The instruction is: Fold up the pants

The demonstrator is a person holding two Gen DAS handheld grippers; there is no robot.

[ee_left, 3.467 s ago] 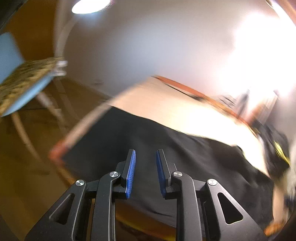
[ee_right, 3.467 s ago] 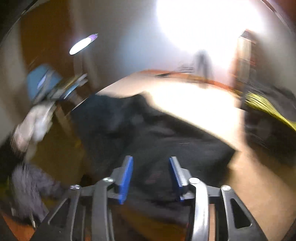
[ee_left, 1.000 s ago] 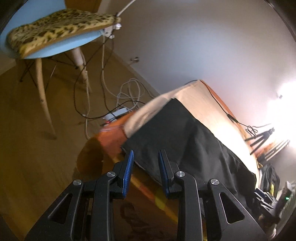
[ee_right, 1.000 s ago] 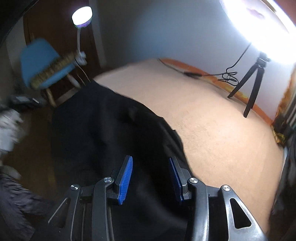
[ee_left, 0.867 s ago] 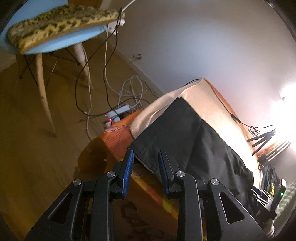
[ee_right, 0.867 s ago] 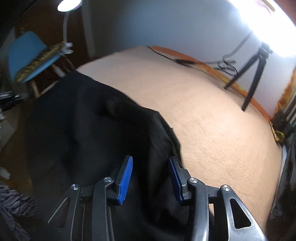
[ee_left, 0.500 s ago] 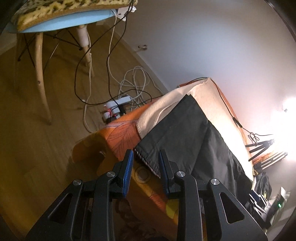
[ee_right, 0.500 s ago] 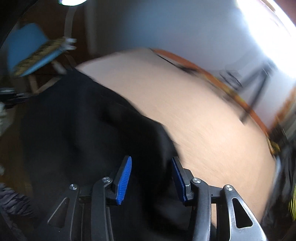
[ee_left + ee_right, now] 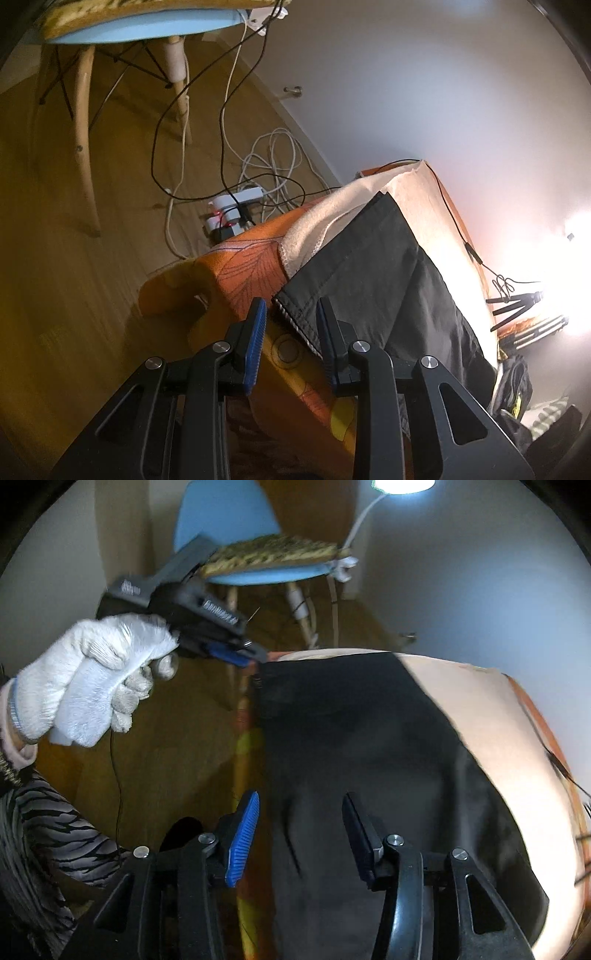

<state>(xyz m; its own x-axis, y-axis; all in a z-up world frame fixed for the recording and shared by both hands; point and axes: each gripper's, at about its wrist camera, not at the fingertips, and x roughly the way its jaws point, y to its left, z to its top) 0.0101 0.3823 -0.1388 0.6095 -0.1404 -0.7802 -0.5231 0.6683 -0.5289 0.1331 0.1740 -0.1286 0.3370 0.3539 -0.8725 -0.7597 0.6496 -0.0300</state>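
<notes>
The pants (image 9: 373, 273) lie flat on the bed (image 9: 424, 206), their hem corner hanging over its edge. My left gripper (image 9: 290, 328) is spread around that corner, not yet pinching. My right gripper (image 9: 299, 830) is spread over the dark cloth at 6 o'clock. I could catch only one layer, or snag the blanket (image 9: 314, 229) beneath.

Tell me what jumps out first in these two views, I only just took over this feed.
The black pants dominate, spread across the beige blanket and hanging over the bed's near edge. In the right wrist view a white-gloved left hand holds the left gripper at the pants' far corner; its own view shows the open jaws straddling the hem. Behind, a blue chair with a leopard cushion stands under a bright lamp.
</notes>
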